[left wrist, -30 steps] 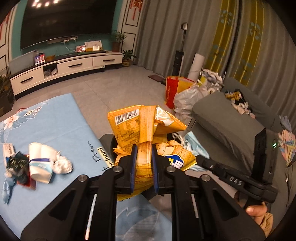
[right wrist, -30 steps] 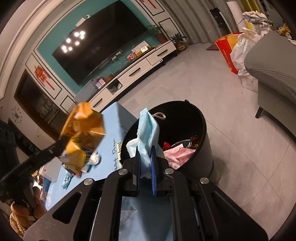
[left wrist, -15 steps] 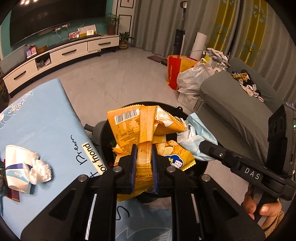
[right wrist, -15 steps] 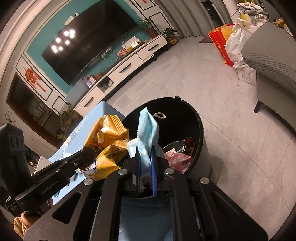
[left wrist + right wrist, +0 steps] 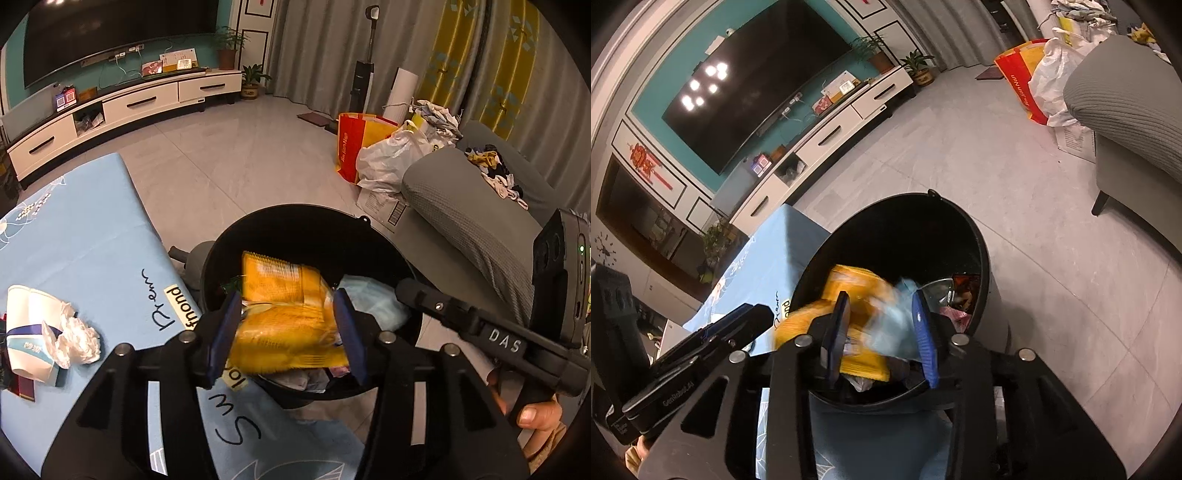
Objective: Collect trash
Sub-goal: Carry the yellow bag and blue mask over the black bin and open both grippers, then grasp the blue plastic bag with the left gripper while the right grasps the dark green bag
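Note:
A black round trash bin (image 5: 291,221) (image 5: 964,225) stands beside the blue-covered table (image 5: 74,236). My left gripper (image 5: 286,332) is open over the bin's near rim. A blurred yellow snack bag (image 5: 288,317) (image 5: 855,284) is loose between its fingers, over the bin's mouth. My right gripper (image 5: 882,328) is open over the bin too. A blurred light blue face mask (image 5: 897,321) (image 5: 373,299) is loose between its fingers. The right gripper's body shows at the right of the left wrist view (image 5: 480,332).
A crushed paper cup (image 5: 27,332) and a white tissue wad (image 5: 75,339) lie on the table at left. A grey sofa (image 5: 480,221), a white plastic bag (image 5: 391,158) and a red-yellow bag (image 5: 351,144) stand past the bin. A TV cabinet (image 5: 122,107) lines the far wall.
Both grippers have opened over the bin. The yellow snack bag and the blue face mask have left the fingers and are dropping into the bin.

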### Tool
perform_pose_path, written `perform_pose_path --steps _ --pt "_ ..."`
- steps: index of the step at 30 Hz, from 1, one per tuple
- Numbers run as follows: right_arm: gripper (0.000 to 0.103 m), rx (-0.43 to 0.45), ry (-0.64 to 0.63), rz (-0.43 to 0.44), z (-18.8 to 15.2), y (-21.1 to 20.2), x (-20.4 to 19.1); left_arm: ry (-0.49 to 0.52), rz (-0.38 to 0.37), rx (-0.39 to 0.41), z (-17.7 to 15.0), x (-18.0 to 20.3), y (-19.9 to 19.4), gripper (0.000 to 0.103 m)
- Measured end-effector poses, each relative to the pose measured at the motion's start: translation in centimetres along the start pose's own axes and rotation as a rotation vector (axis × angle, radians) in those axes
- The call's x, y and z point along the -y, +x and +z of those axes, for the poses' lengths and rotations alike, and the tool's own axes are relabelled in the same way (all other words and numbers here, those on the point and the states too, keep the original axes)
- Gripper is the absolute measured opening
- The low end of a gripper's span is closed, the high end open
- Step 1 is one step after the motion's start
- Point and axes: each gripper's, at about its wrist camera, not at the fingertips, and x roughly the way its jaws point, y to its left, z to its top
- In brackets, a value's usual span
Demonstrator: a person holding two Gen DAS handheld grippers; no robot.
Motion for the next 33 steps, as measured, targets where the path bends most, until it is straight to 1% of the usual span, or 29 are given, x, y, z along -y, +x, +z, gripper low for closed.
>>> perform_pose_path --steps 2,7,9,10,12,13,14,15,17,20,26,30,33 --pt "0.040 0.004 0.003 0.001 0.0 -0.4 -0.1 0.002 0.006 0.008 -0.2 0.0 -0.6 0.054" --pt "0.043 0.006 -0.008 0.006 -0.3 -1.6 -0.8 -0.005 0.026 0.035 -0.9 0.0 -2.7 0.065" --pt "0.045 0.003 -0.019 0.008 -0.6 -2.2 -1.3 -0.002 0.044 0.041 -1.4 0.0 -3.8 0.072" --pt "0.047 0.002 -0.024 0.010 -0.7 -2.4 -1.5 -0.001 0.052 0.046 -1.7 0.0 -4.4 0.074" --pt "0.049 -0.001 -0.036 0.014 -1.1 -3.0 -2.1 -0.002 0.062 0.053 -2.3 -0.1 -5.6 0.082" --pt "0.051 -0.003 -0.041 0.015 -1.2 -3.2 -2.4 -0.006 0.067 0.056 -2.7 -0.3 -6.3 0.084" --pt "0.056 -0.007 -0.047 0.016 -1.5 -3.5 -2.7 -0.010 0.069 0.056 -3.0 -0.5 -6.8 0.087" --pt "0.059 -0.010 -0.051 0.018 -1.7 -3.6 -2.9 -0.018 0.073 0.053 -3.6 -0.8 -7.5 0.090" --pt "0.064 -0.025 -0.065 0.023 -2.4 -3.9 -3.7 -0.041 0.080 0.043 -4.9 -1.6 -8.6 0.093" --pt "0.068 -0.059 -0.095 0.021 -3.3 -3.9 -5.0 -0.073 0.090 0.031 -6.4 -2.5 -10.0 0.094" --pt "0.069 -0.143 -0.182 0.048 -5.8 -3.1 -8.2 -0.177 0.142 0.051 -10.2 -6.3 -14.3 0.095" --pt "0.069 -0.185 -0.260 0.081 -7.5 -2.6 -10.9 -0.267 0.219 0.070 -13.1 -10.0 -17.4 0.095" --pt "0.069 -0.215 -0.292 0.096 -8.4 -1.9 -12.5 -0.341 0.270 0.085 -15.2 -12.9 -19.3 0.095"
